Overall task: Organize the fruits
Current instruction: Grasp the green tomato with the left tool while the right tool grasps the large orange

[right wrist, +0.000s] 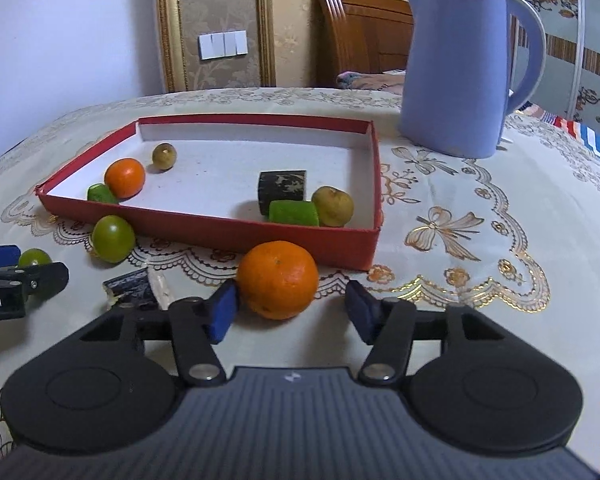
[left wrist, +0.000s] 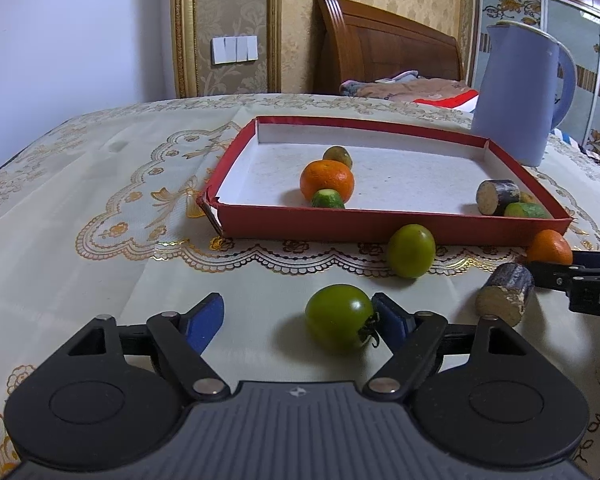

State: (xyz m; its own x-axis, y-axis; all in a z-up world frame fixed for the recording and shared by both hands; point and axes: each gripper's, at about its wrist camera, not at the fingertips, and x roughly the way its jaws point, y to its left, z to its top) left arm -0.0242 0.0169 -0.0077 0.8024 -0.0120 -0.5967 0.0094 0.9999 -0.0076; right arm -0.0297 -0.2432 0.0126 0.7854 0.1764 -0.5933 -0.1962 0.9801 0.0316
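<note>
Shallow red cardboard tray with a white floor (left wrist: pixel 400 232) on a cream, gold-embroidered tablecloth (left wrist: pixel 100 240), a lavender plastic kettle (right wrist: pixel 456 68) just behind its far right corner. Inside, to the left: a round orange tangerine (left wrist: pixel 327 181), a short green cucumber piece (left wrist: pixel 327 199) touching its front, a small brownish-green round fruit (left wrist: pixel 337 156) behind. Inside, at the near right corner: a dark sugarcane segment (right wrist: pixel 282 190), a second green cucumber piece (right wrist: pixel 293 213) and a dull yellow round fruit (right wrist: pixel 333 206), all bunched together.

Outside, near the front wall: a green tomato (left wrist: pixel 411 250), a cut sugarcane stub (left wrist: pixel 505 299), a second orange tangerine (right wrist: pixel 277 278).

Left gripper (left wrist: pixel 298 318) spread wide, a stemmed green tomato (left wrist: pixel 339 318) between the blue pads, against the right one only. Right gripper (right wrist: pixel 292 310) partly closed around the outside tangerine: left pad touching, right pad apart.
</note>
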